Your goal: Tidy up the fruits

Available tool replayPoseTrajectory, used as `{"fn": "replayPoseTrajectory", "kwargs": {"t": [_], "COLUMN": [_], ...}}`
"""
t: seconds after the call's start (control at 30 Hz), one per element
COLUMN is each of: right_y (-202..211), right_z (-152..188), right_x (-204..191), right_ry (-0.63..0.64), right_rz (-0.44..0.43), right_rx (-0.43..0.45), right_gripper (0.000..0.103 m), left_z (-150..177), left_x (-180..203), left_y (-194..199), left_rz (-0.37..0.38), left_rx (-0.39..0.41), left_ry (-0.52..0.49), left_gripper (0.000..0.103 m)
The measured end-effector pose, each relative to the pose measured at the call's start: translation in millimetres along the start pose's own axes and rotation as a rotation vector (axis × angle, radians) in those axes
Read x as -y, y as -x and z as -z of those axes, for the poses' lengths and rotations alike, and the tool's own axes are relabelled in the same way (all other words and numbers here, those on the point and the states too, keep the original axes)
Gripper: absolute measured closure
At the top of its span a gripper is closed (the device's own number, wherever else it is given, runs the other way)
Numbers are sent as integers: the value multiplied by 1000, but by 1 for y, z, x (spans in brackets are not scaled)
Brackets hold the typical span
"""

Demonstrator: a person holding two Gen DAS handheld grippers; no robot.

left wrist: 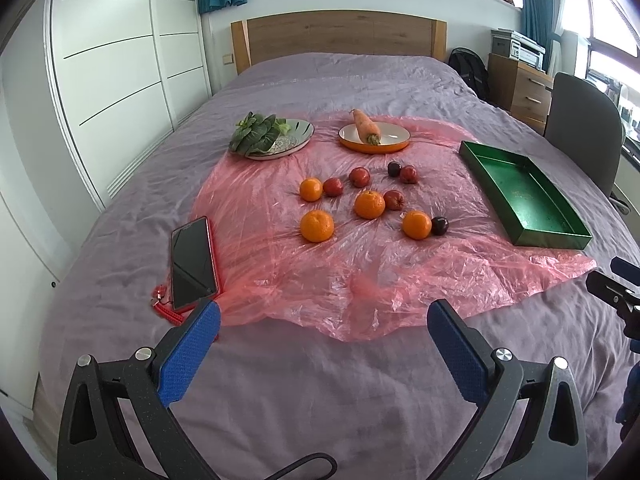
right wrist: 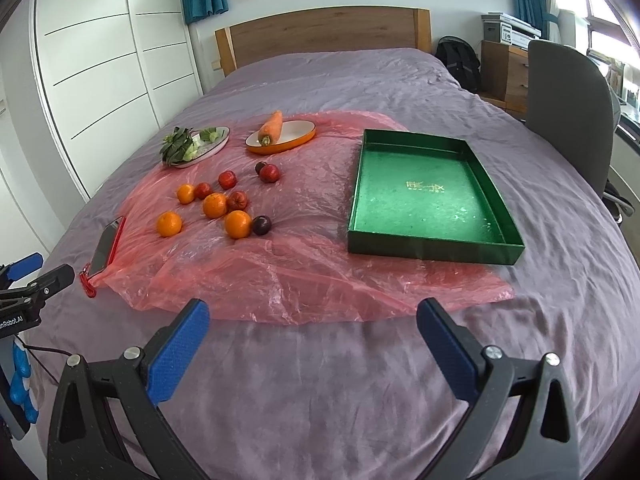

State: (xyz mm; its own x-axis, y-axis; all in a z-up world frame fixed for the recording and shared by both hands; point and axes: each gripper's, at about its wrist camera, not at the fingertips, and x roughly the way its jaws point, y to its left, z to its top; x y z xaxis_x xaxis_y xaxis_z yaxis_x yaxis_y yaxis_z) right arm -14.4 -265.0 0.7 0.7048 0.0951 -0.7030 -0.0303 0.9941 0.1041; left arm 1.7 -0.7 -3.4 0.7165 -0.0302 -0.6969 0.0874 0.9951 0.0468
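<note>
Left gripper [left wrist: 324,324] wide open, empty, low over bed [left wrist: 320,380]. Right gripper [right wrist: 314,318] likewise spread, nothing held. Ahead: pink plastic sheet [right wrist: 304,276], fruit loose on it. Four oranges [right wrist: 237,224] mixed with red fruits [right wrist: 269,173], two dark plums [right wrist: 261,225]. Green tray [right wrist: 432,254] empty, to right, well apart from fruit. Likely first pick: near orange touching plum. Approach from above, jaws straddling orange only, squeeze gently; sheet slippery, fruit may roll.

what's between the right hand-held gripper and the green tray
Nothing visible. The right hand-held gripper is open over bare bedspread, and only flat pink plastic sheet lies before the empty green tray. The fruits sit off to the left.
</note>
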Motion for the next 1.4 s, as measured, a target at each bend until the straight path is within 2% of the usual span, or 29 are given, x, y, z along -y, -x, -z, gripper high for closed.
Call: {"fn": "replayPoseTrajectory", "kwargs": {"t": [0.4,0.8,0.87,0.97,1.03,1.2,1.4], "right_y": [-5,-21,-25,-32,-40,-70,-109], "right_z": [-1,-9,-12,-19,-23,-40,-64], "right_x": [-5,-14,-16,-19,-20,-26,-38], "right_ry": [27,82,103,136,160,217,295], "right_rz": [-22,-49,-62,-88,-114,-173,-253], "right_rx": [-10,-21,-21,-22,-35,-72,-104], "right_gripper": [0,0,0,0,0,0,0], "left_z": [-2,-16,-19,-23,-28,-42,-55], "left_x": [-1,-8,-11,-22,-27,-25,-16], "left_y": [-3,-26,-33,-45,-54,-81,-115], "left_rz": [4,-5,-6,44,39,34,61], "left_rx": [-10,-34,-56,-94,-105,-135,-167], "left_ry": [2,5,16,72,90,88,71], "left_gripper": [1,1,1,2,2,1,1]}}
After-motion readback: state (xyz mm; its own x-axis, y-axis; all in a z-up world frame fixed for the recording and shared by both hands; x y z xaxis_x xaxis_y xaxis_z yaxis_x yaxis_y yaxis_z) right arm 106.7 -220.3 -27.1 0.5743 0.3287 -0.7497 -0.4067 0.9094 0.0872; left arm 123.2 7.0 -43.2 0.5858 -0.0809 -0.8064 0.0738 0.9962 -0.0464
